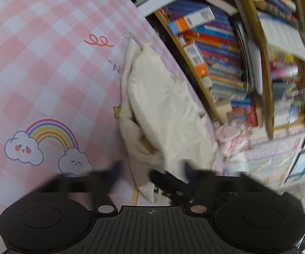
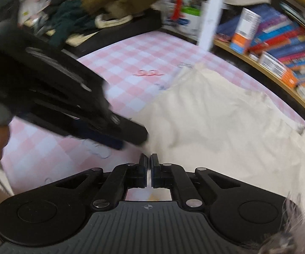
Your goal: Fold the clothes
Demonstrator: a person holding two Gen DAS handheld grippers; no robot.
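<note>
Right gripper (image 2: 149,158) pinching cream garment (image 2: 216,127) edge, jaws nearly together; left gripper (image 1: 152,169) hovering wide over garment on pink mat (image 1: 46,63).

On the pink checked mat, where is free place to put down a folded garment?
Free: the pink mat between the rainbow print and the cream garment. Crowded: the garment's side by the bookshelf, and the clothes pile at the mat's far edge.

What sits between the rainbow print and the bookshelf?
Left wrist view: the cream garment lies on the pink checked mat, between the rainbow print and the bookshelf.
</note>
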